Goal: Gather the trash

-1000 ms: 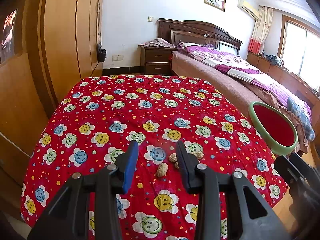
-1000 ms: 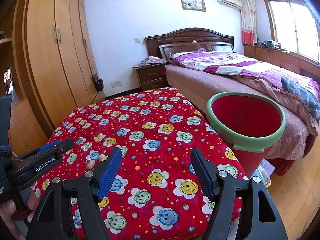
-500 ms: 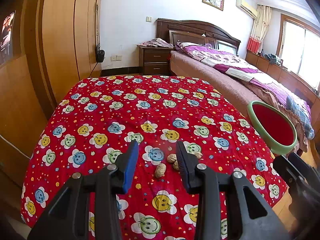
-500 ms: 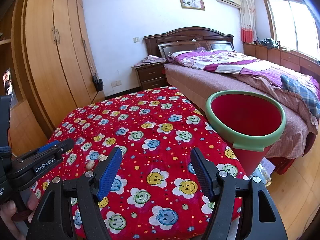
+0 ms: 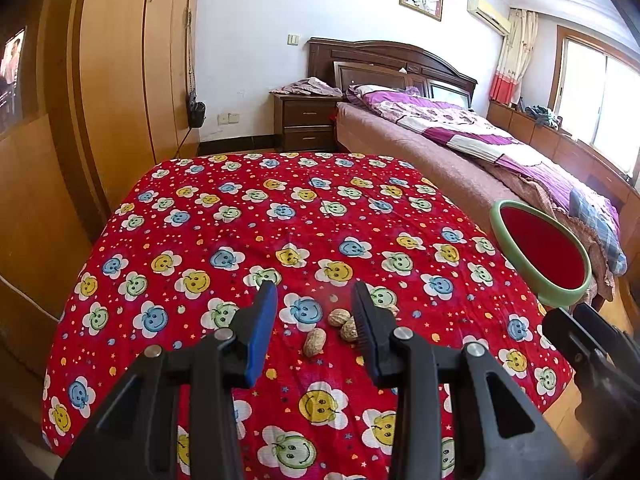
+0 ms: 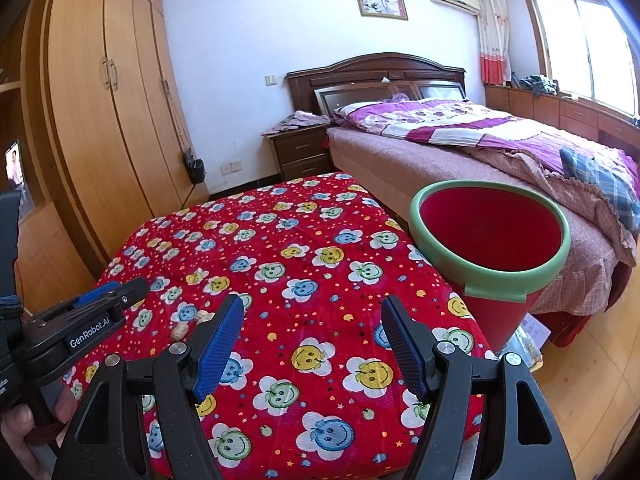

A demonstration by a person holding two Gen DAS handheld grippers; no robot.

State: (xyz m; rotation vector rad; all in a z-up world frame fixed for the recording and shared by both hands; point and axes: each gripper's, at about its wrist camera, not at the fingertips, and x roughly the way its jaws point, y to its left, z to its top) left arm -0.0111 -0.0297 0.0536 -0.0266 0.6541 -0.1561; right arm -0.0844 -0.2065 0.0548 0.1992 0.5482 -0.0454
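Note:
Several tan nut shells [image 5: 315, 342] lie on the red smiley-flower quilt [image 5: 240, 216], just beyond my left gripper [image 5: 316, 322], which is open and empty above them. One shell [image 5: 349, 329] is partly hidden by the right finger. The shells also show in the right wrist view [image 6: 180, 331]. A red bin with a green rim [image 6: 490, 240] stands at the quilt's right edge; it also shows in the left wrist view [image 5: 540, 252]. My right gripper [image 6: 312, 344] is open and empty over the quilt's near end, left of the bin.
A bed with purple bedding [image 6: 480, 132] lies right of the quilt. A wooden wardrobe [image 5: 120, 80] stands on the left, a nightstand [image 5: 308, 120] at the back. Wooden floor [image 6: 592, 380] shows at the right.
The left wrist view has shifted slightly, with the shells a little lower between the fingers. The right gripper has barely moved. Both grippers stay open.

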